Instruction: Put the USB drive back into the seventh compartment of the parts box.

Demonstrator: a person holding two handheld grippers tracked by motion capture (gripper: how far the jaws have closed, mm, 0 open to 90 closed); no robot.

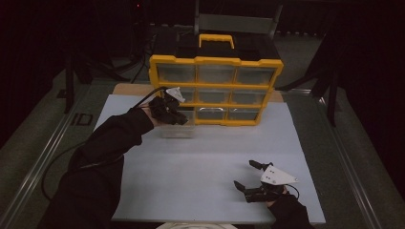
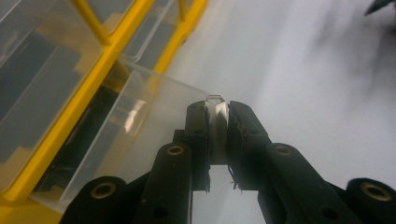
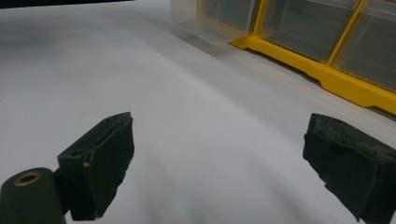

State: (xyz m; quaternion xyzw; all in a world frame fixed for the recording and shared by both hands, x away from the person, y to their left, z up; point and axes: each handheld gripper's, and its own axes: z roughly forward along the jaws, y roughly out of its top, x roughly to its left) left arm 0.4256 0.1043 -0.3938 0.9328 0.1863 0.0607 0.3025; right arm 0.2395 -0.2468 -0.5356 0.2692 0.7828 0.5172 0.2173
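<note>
A yellow organizer (image 1: 216, 61) with clear drawers stands at the back of the white mat (image 1: 205, 157). Its bottom-left clear drawer (image 1: 177, 130) is pulled out onto the mat. My left gripper (image 1: 179, 119) is shut on that drawer's front wall. In the left gripper view the jaws (image 2: 216, 109) pinch the clear wall, with a small tab showing above the tips; the drawer (image 2: 140, 116) and the yellow frame (image 2: 100, 60) lie to the left. My right gripper (image 1: 244, 173) rests open near the mat's front right. Nothing sits between its tips (image 3: 219, 140); the drawer (image 3: 205, 18) and organizer (image 3: 327, 77) lie far ahead.
A black toolbox with a yellow handle (image 1: 216, 40) sits behind the organizer. Metal rails (image 1: 38, 167) run along both sides of the table. The mat's front edge lies close to the right gripper. A cable (image 1: 62, 157) trails from the left gripper.
</note>
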